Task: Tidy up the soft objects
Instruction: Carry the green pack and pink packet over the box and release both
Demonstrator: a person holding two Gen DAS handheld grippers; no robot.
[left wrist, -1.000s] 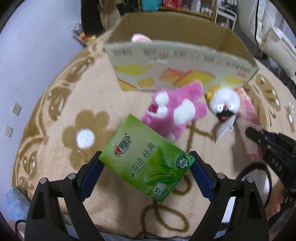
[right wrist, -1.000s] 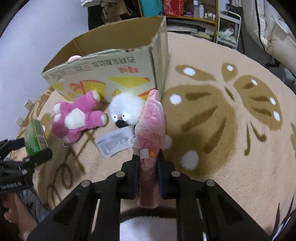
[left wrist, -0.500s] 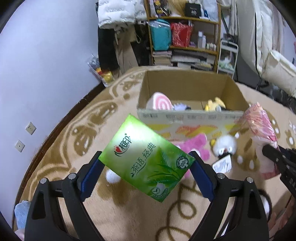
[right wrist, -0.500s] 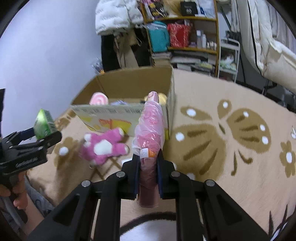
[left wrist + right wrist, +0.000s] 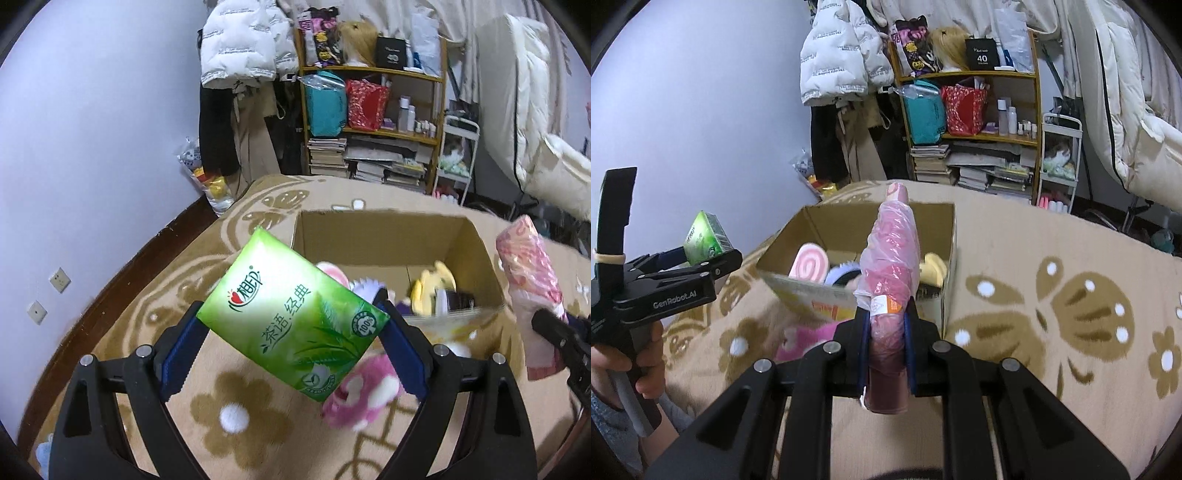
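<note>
My left gripper is shut on a green tissue pack and holds it in the air, in front of the open cardboard box. My right gripper is shut on a pink roll in clear plastic, raised just in front of the box. The box holds a pink swirl plush, a yellow plush and other soft items. A pink plush toy lies on the rug before the box. The left gripper and its pack show at the left of the right wrist view.
A beige rug with brown flower and butterfly patterns covers the surface. A cluttered shelf with books and bags, hanging coats and a white cart stand behind. A purple wall with sockets is at the left.
Both grippers have risen with their loads, from low over the rug to above box height. The box's inside has come into view, and the white plush has dropped out of sight.
</note>
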